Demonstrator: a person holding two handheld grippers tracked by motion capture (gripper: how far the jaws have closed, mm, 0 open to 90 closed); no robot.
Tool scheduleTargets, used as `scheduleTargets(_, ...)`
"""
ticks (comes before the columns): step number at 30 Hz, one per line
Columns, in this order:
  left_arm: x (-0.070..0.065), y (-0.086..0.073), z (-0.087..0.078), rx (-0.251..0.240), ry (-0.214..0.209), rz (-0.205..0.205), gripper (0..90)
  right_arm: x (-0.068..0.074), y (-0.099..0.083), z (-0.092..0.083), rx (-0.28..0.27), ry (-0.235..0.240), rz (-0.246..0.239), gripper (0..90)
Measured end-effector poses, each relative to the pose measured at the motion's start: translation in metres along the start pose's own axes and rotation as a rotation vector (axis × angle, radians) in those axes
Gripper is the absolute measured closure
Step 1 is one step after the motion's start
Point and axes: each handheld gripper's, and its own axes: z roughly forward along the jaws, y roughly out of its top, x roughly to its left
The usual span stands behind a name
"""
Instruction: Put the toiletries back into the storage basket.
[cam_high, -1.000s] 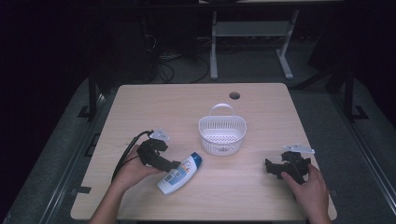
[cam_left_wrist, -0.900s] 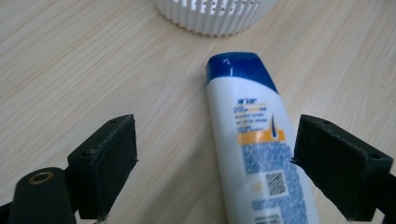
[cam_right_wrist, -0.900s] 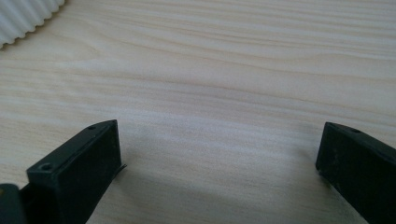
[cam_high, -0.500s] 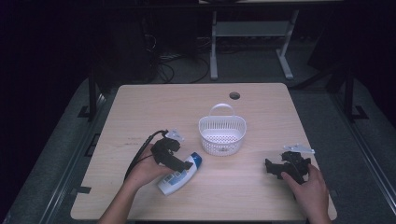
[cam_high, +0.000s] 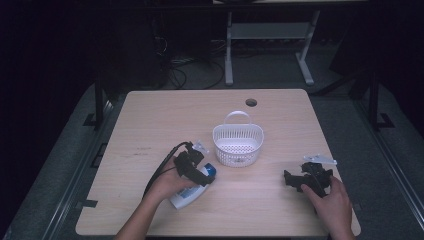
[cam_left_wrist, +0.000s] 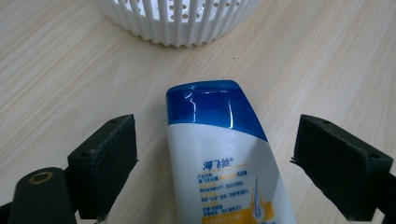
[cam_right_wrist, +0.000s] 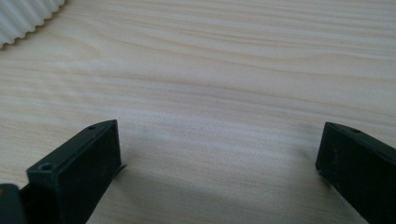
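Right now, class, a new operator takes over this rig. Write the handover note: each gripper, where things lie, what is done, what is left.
Left gripper: open, jaws either side of the shampoo bottle, no grip yet.
Right gripper: open, holding nothing, low over the bare table.
Bottle lies flat, blue cap towards the white basket, which looks empty.
Done: nothing placed.
Left, probably: close on the bottle, lift it into the basket.
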Motion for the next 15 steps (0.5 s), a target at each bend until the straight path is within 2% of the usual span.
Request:
scheduleTargets(9,-0.002,-0.001,0.014,0.048,0.016,-0.008,13.6,0.000,0.000,0.000,0.000,0.000,0.001,0.0)
scheduleTargets(15,-0.006,-0.001,0.022,0.081,0.037,0.006,14.1,0.000,0.000,0.000,0.000,0.000,0.000,0.0)
